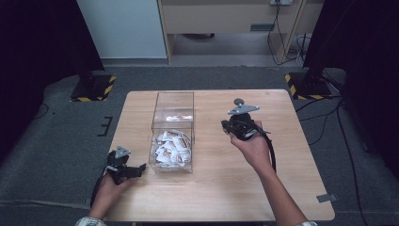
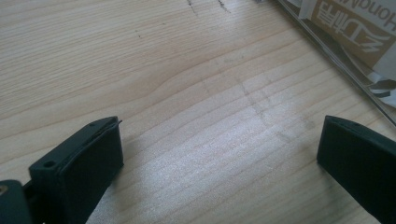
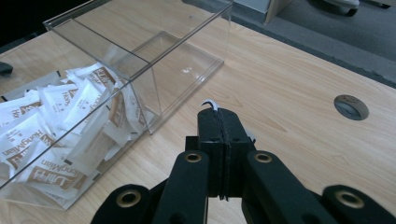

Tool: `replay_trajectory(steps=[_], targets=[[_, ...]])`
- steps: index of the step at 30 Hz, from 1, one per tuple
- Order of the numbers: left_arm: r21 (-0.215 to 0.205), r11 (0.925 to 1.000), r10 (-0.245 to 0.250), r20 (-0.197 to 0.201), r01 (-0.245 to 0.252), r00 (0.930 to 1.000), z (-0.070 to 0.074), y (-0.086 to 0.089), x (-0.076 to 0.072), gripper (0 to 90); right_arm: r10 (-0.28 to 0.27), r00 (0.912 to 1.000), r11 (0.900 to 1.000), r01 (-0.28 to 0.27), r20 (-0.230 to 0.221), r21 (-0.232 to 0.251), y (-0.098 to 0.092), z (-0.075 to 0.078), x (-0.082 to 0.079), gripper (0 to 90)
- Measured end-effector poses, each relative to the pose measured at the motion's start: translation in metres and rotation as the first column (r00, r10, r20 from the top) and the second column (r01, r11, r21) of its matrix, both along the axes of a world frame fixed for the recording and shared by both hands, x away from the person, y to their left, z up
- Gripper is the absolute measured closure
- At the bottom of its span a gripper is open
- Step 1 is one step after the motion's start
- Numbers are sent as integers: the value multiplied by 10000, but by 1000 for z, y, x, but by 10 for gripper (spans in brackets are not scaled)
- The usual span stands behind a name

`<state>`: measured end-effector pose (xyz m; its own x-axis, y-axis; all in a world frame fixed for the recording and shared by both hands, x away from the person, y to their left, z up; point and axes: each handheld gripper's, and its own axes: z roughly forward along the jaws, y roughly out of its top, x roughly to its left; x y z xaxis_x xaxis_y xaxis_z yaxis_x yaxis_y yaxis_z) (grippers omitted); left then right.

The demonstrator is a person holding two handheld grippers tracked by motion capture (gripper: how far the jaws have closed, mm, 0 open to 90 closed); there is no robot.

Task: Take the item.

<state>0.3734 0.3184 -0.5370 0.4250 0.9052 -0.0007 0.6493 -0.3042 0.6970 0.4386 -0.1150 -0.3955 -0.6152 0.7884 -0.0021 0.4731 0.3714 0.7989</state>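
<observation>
My right gripper [image 3: 218, 122], lower centre of frame, has its jaws pressed together on a thin white sliver [image 3: 208, 104]. The clear two-compartment plastic box [image 3: 140, 70] of white sachets [image 3: 60, 121] sits upper left. My left gripper [image 2: 219, 154] jaws stand apart over bare wooden table [image 2: 163, 70].

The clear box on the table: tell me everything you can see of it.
The clear box looks like transparent acrylic, rectangular and open-topped, with a clear divider splitting it into two compartments. It stands upright on the wooden table, left of centre. The compartment nearer the person holds a loose heap of white and brown printed sachets; the farther one is empty, showing only glare. Neither gripper touches it: the left gripper lies beside its near left corner, the right gripper is off to its right.
</observation>
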Motion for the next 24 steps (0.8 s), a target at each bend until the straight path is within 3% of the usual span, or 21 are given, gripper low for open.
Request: replay_trajectory(steps=[9, 24], targets=[[0, 10000, 5, 5, -5, 10000, 0, 0, 0, 0, -441, 9990, 9990, 441, 67, 67, -18, -3, 7, 895], [12, 10000, 50, 6, -50, 10000, 0, 0, 0, 0, -981, 9952, 9948, 980, -2, 292, -53, -20, 22, 894]])
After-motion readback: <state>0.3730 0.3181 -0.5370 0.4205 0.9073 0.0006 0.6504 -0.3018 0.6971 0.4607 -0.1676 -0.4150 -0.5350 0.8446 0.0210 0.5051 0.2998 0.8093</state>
